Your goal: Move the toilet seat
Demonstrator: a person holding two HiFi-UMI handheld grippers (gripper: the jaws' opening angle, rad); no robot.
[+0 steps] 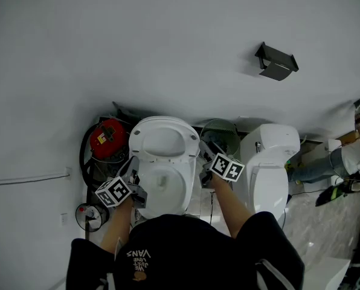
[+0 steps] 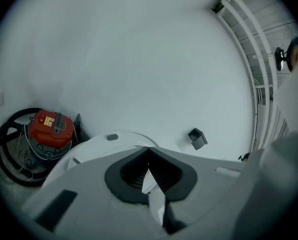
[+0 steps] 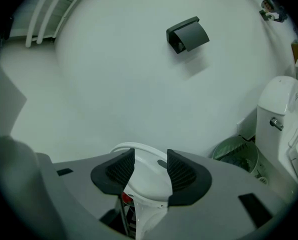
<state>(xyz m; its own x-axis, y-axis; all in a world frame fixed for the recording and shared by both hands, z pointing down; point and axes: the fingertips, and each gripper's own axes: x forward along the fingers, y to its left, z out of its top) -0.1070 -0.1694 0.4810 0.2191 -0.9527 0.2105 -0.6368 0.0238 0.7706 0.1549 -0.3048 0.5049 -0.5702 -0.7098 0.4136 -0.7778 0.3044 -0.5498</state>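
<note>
A white toilet stands against the wall with its toilet seat tilted up at the back. My left gripper is at the bowl's left side. In the left gripper view its fingertips meet, so the left gripper is shut, with the white seat just behind it. My right gripper is at the bowl's right side. In the right gripper view the seat's white edge fills the gap between the dark pads of the right gripper, and both pads touch it.
A red vacuum cleaner with a black hose sits left of the toilet. A green basket and a second toilet stand to the right. A dark paper holder hangs on the wall. My own body fills the bottom of the head view.
</note>
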